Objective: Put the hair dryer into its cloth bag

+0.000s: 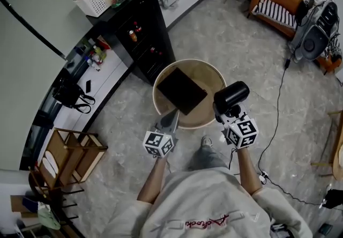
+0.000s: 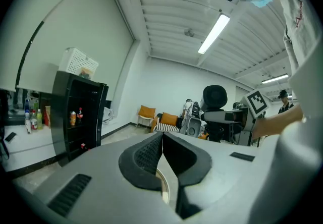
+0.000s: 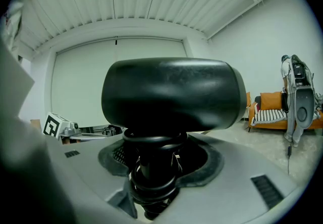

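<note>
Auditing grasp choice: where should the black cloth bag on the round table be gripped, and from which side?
Pinch the cloth bag at its near corner, coming low from the person's side with the left gripper. It lies flat on the table, so likely only an edge suits the fingers, and that corner is closest. Its opening isn't discernible.

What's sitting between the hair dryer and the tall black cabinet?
The round wooden table with the black cloth bag lying on it, seen in the head view.

Your left gripper fills the lower centre of the frame, its jaws pressed together. Right of centre, your right gripper holds the black hair dryer upright. A black cabinet stands at the left.
</note>
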`<state>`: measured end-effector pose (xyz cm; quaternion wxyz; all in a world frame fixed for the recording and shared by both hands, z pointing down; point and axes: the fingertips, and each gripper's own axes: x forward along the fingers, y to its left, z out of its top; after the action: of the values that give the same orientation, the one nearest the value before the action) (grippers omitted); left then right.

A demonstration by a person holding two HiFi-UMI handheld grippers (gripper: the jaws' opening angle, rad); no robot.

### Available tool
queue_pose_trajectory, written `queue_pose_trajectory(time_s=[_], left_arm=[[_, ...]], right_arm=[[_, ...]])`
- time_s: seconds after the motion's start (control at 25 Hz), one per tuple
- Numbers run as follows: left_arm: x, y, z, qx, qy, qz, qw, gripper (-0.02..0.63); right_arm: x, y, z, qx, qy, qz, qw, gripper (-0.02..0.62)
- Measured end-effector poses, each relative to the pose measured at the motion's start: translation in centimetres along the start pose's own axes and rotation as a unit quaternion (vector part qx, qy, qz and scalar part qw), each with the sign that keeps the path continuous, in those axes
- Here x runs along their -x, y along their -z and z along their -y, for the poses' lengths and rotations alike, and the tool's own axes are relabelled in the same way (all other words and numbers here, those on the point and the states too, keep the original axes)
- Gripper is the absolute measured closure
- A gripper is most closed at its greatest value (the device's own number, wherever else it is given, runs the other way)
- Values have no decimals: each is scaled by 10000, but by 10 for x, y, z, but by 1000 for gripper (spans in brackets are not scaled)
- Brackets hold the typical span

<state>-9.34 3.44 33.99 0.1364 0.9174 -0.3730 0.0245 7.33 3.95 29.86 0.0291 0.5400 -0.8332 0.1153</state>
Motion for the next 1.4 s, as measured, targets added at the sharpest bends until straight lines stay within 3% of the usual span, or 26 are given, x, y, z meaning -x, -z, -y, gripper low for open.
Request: queue_pose_trajectory(time_s=[0.56,1.12,1.4], left_arm=[[-89,17,-21,80,-545,-474,9974,575],[-119,54,-63,330,-726,-964,9921,575],[-139,60,-82,467,-761,-918,9918,575]], right_arm=[[-74,-4,91,-145,-584,-211,9980,356],[-123,36,110,-331,-798,-684,9939,356],[-148,53,122,-450,-786,-813,9926,356]])
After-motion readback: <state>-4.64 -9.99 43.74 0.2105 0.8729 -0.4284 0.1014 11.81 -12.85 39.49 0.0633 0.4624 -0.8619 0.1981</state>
